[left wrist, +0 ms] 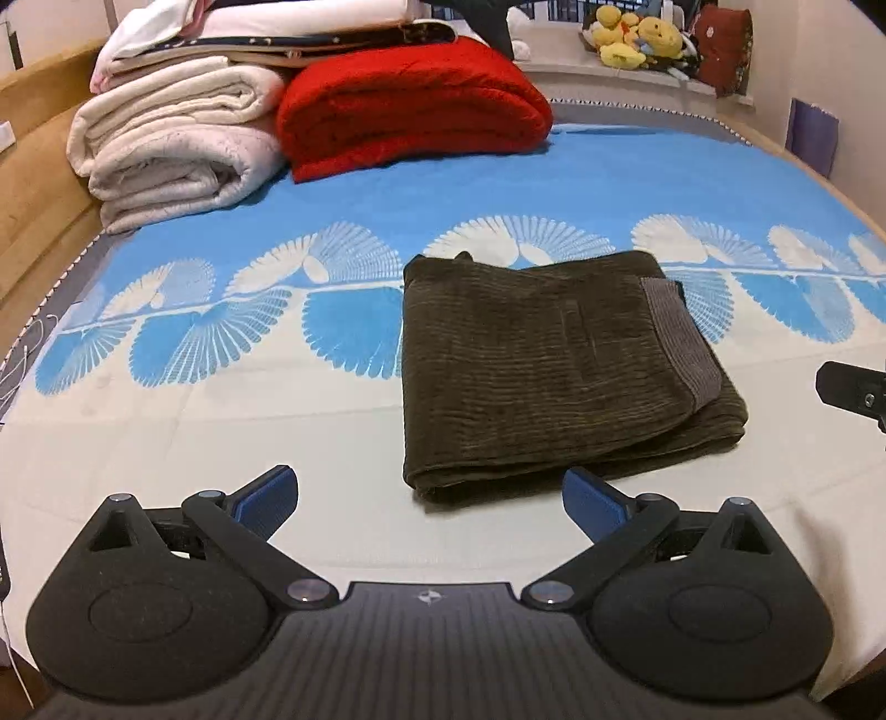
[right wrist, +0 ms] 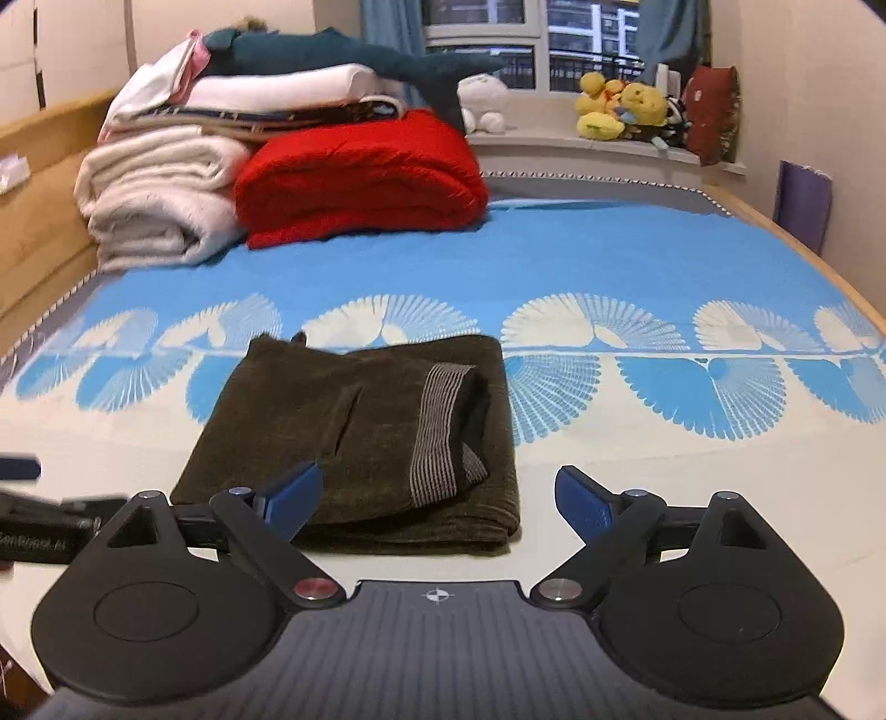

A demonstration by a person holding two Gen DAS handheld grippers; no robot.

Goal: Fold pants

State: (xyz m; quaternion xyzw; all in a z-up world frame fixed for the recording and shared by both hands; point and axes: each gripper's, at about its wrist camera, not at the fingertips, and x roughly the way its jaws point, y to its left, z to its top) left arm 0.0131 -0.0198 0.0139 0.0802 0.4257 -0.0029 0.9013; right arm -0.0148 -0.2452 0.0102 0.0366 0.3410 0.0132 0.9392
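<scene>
Wooden bed frame (left wrist: 33,166) against pale walls; barred window (right wrist: 554,50) (blue curtains (right wrist: 387,22)) behind.

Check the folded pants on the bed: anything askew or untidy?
Mostly neat. The pants lie in a flat rectangle, but the striped waistband is exposed on top, and a small corner pokes out at the far edge. Both grippers are open and clear.

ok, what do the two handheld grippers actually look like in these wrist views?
Both match: the left gripper and right gripper each have a black ribbed base plate with a small white compass-like mark, two rounded black housings with recessed discs, black linkage bars on silver pivots, and blue fingers. One right-gripper pivot is red. No hands or sleeves are visible.
</scene>
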